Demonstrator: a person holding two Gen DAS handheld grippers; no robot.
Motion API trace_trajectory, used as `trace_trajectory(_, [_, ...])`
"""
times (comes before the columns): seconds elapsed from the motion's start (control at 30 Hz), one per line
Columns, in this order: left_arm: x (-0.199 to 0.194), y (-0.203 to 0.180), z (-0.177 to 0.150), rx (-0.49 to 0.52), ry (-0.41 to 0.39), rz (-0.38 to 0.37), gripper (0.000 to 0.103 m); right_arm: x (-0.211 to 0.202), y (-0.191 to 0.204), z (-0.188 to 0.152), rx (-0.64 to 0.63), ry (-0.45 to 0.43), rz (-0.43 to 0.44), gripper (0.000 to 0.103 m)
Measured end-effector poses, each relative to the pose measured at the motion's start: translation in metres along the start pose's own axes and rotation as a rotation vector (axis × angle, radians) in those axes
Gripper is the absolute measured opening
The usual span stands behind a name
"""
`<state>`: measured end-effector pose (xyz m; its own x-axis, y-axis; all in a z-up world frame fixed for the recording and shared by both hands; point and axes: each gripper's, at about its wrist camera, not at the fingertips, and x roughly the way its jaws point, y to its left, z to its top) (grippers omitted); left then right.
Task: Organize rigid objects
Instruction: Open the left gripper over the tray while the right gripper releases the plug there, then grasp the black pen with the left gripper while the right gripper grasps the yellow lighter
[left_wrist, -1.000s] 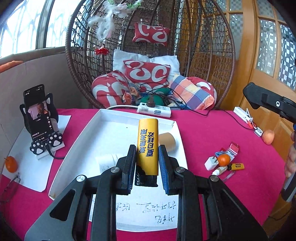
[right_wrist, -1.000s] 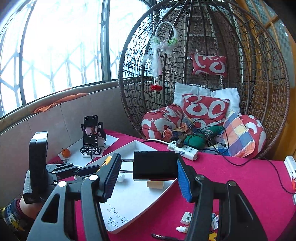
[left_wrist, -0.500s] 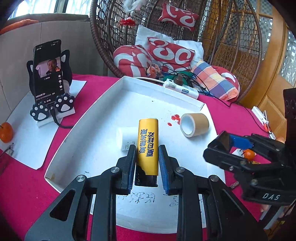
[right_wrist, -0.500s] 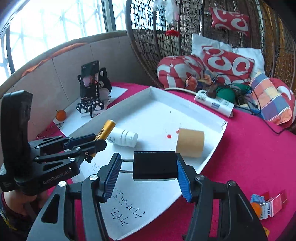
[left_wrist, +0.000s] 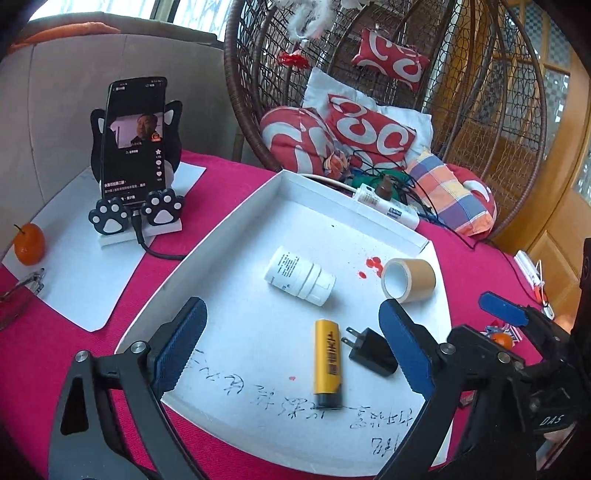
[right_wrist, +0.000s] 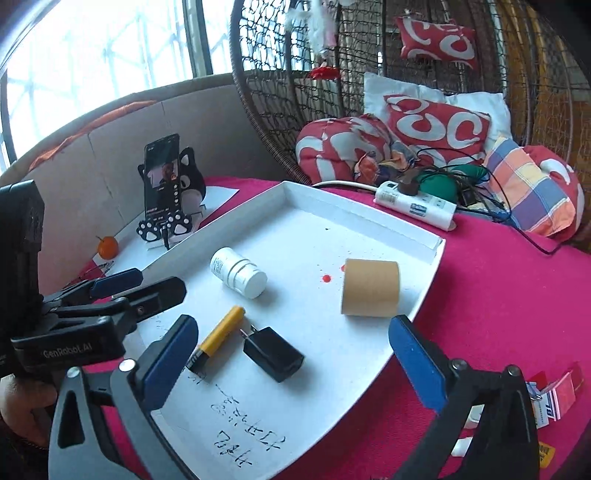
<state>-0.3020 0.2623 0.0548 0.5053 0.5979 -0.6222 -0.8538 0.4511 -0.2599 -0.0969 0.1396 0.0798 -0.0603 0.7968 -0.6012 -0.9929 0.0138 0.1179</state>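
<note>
I am spreading both claws wide: my left claw (left_wrist: 291, 354) has just been opening over the yellow tube (left_wrist: 327, 363), my right claw (right_wrist: 295, 354) over the black charger (right_wrist: 273, 353), both lying in the white tray (left_wrist: 332, 212). I should be lifting straight up, brushing neither.

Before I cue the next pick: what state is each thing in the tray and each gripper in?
Left gripper: open, jaws just opened, holding nothing.
Right gripper: open, jaws just opened, holding nothing.
Yellow tube: lying flat in white tray.
Black charger: lying beside tube.
White bottle: on its side.
Tape roll: on its side.
</note>
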Motion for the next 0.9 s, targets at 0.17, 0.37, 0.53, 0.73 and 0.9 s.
trace_trajectory(0.17, [-0.012, -0.011, 0.002, 0.034, -0.047, 0.012, 0.103, -0.031, -0.016, 0.001, 0.052, -0.072, -0.034, 0.103])
trace_trajectory(0.37, [-0.024, -0.027, 0.007, 0.063, -0.088, -0.030, 0.103, -0.075, -0.052, -0.003, 0.164, -0.169, -0.067, 0.103])
trace_trajectory(0.53, [-0.031, -0.046, 0.005, 0.111, -0.098, -0.072, 0.103, -0.113, -0.094, -0.012, 0.271, -0.249, -0.144, 0.103])
trace_trajectory(0.73, [-0.026, -0.089, -0.007, 0.209, -0.040, -0.182, 0.103, -0.149, -0.145, -0.037, 0.390, -0.311, -0.246, 0.103])
trace_trajectory(0.9, [-0.010, -0.151, -0.037, 0.321, 0.137, -0.413, 0.103, -0.160, -0.175, -0.066, 0.474, -0.306, -0.298, 0.103])
